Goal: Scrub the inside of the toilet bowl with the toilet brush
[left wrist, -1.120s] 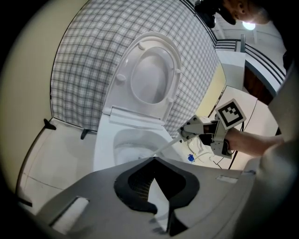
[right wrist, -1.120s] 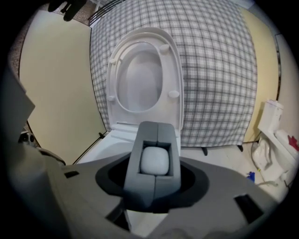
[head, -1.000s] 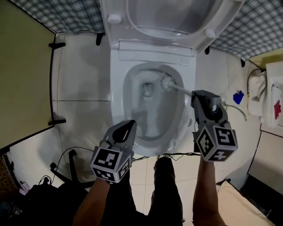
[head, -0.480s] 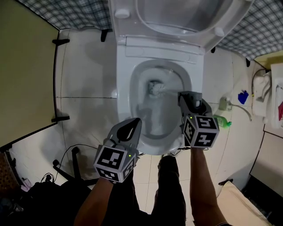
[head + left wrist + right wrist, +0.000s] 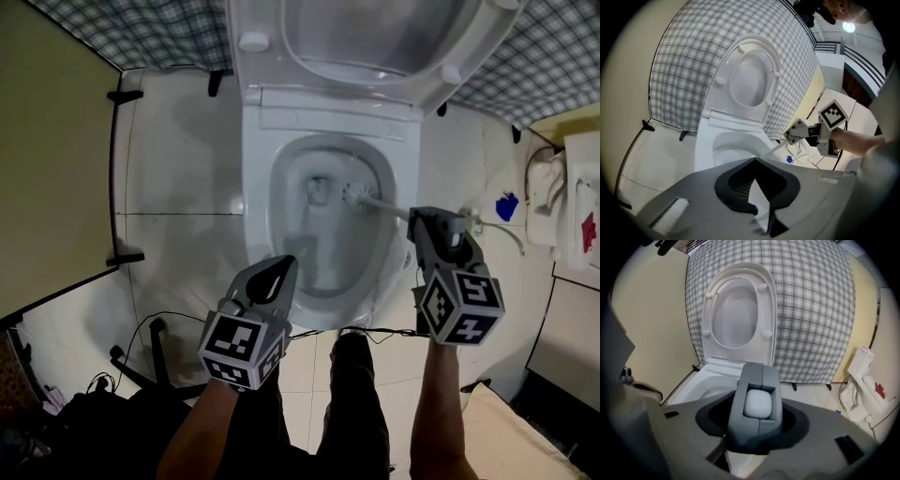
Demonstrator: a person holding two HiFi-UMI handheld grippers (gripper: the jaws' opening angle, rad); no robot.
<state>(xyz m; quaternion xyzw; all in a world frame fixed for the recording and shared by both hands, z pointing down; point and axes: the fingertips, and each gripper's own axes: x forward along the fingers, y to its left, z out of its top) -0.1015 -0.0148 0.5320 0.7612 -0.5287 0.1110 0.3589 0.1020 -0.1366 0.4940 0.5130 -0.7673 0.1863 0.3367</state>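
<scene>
White ceramic toilet bowl (image 5: 259,202), floor-standing, with seat and lid (image 5: 375,42) raised against a checked backdrop (image 5: 141,33).

Toilet brush (image 5: 356,196): pale bristle head lay inside the bowl, on the right of the basin, just beside the drain opening. Thin white handle slanted rightward toward the bowl's right rim.

Right gripper (image 5: 429,221): clamped on the upper end of that handle, just outside the bowl's right rim. Marker cube (image 5: 459,305) sat at its rear, nearest the camera.

Left gripper (image 5: 280,263): jaws together at the tips, nothing between them. Hung over the near-left rim of the bowl, well apart from the brush.

Head view alone:
- Showed the brush head down in the basin.
- Showed a black cable (image 5: 155,323) on the pale floor tiles.
- Showed dark trousers (image 5: 354,412) below the near rim.

Right gripper view alone:
- Showed the grip close up, a grey jaw block closed round the rounded white end of the handle.
- Hid the rest of the brush behind the block.
- Kept the raised seat and lid upright at centre.

Left gripper view alone:
- Showed the right gripper from the side, with the handle running down-left from it into the bowl.
- Hid most of the basin behind its own closed jaws.
- Caught a small blue item (image 5: 788,159) on the floor beyond.
</scene>
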